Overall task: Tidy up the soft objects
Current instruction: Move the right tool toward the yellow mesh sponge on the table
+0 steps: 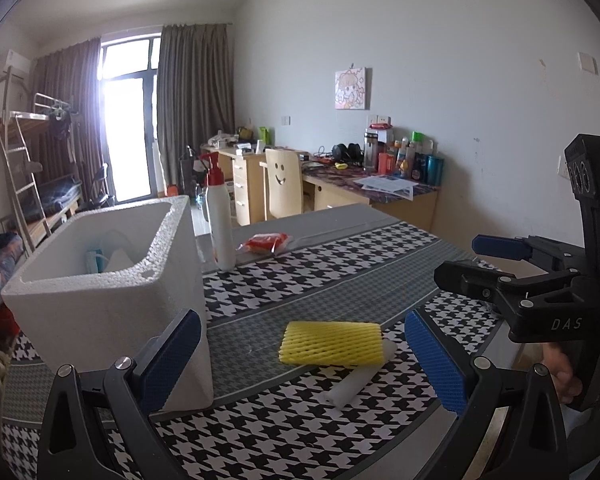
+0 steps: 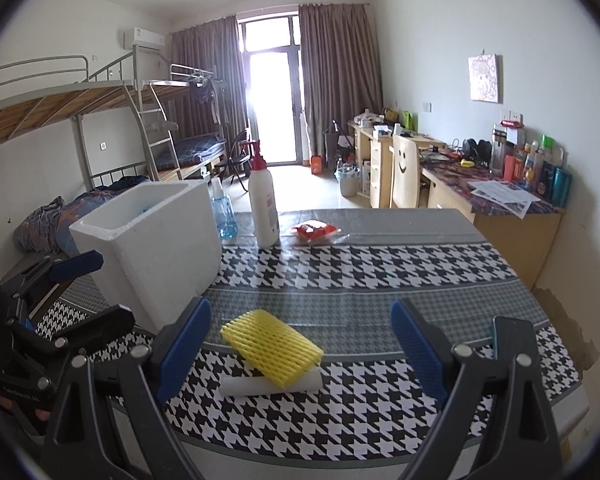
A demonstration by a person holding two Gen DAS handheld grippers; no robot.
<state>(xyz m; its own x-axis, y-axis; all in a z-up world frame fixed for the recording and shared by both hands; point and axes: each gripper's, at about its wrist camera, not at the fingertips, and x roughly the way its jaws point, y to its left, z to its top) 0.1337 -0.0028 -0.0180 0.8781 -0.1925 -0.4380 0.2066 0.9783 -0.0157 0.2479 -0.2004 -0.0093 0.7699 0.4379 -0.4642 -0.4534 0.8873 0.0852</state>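
- Both tongs wide open, empty: left tongs [image 1: 304, 356] and right tongs [image 2: 300, 356] hover over the near edge of the table [image 2: 380, 280], touching nothing.
- Between the blue pads of each: yellow net [image 2: 272, 352], lying flat near that edge, on top of white foam [image 2: 240, 386].
- From the left camera, net [image 1: 331, 342] dead ahead and centred, long axis crosswise, running pad to pad; foam [image 1: 352, 388] pokes out from under its right end, towards the near edge.
- From the right camera, net left of centre, close to the left pad, long axis slanting from far-left to near-right; foam sticks out beneath on the near side.
- Box [image 1: 100, 276] just left of the net, apart from it, open top, near the table's left edge; something blue and white already inside.
- Bottle [image 2: 263, 208] and red packet [image 2: 314, 230] well apart, towards the far edge.
- Judging by framing only: left tongs better lined up and on the box side, but pads would close along the net's length; right tongs probably need a shift left first.
- Risk: pinching net and foam together, since one rests on the other.
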